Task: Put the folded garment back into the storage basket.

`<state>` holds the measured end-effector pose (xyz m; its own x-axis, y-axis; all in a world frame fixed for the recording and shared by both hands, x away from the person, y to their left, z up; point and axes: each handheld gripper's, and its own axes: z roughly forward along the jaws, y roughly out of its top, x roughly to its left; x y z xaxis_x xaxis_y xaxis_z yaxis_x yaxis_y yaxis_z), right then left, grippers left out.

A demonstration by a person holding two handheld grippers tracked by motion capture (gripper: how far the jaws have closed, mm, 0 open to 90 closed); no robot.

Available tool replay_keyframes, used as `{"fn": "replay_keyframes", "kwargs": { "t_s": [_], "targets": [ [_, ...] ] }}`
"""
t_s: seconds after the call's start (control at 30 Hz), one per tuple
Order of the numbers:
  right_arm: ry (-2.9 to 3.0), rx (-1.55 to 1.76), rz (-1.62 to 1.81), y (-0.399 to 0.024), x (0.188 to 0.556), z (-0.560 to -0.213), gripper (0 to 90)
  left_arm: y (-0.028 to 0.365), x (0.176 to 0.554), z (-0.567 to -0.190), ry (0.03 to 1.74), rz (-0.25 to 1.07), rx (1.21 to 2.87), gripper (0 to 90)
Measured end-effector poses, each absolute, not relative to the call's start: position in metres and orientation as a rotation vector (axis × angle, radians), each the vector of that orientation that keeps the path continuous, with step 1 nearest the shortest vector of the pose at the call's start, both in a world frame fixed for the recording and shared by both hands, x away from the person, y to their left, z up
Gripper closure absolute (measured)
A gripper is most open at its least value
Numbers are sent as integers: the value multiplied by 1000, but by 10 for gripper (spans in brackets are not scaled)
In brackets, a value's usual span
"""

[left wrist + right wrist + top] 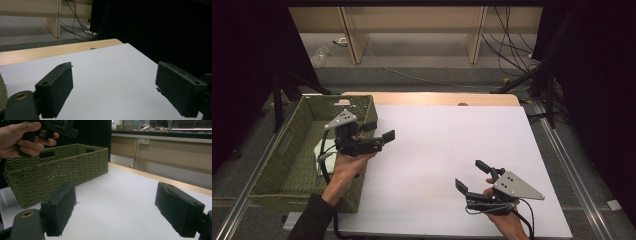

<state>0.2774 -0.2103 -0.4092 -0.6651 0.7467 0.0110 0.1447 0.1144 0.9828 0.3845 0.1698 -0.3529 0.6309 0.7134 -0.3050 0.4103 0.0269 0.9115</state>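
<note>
At the left-centre of the high view, the left gripper [382, 140] has its jaws spread wide with nothing between them; its own view confirms a broad gap over bare white table [112, 82]. The gripper hovers over the right wall of the green woven basket [277, 165], jaws pointing toward the frame's right. At lower right of the high view, the right gripper [472, 175] also stands wide and holds nothing, jaws pointing toward the upper left; its own view shows both pads apart above the tabletop.

Inside the basket, just left of the left hand [347, 167], lies a pale cloth-like item [324, 152], partly hidden by hand and gripper. Its exact nature cannot be determined. It appears crumpled, so it is judged light, soft and limp, not fragile. Recommended hold: pinch a raised fold near its upper surface, closing fully, since thin fabric may slip from a partial grip.

The basket itself looks stiff-walled and light; handle cut-outs are visible in its end walls [47, 154].
</note>
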Motion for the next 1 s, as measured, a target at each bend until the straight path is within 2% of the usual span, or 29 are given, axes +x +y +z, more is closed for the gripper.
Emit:
{"fn": "replay_keyframes", "kwargs": {
  "t_s": [1.0],
  "targets": [
    [1901, 863, 1586, -210, 277, -409, 180, 142, 352, -376, 796, 341, 1616, 138]
  ]
}}
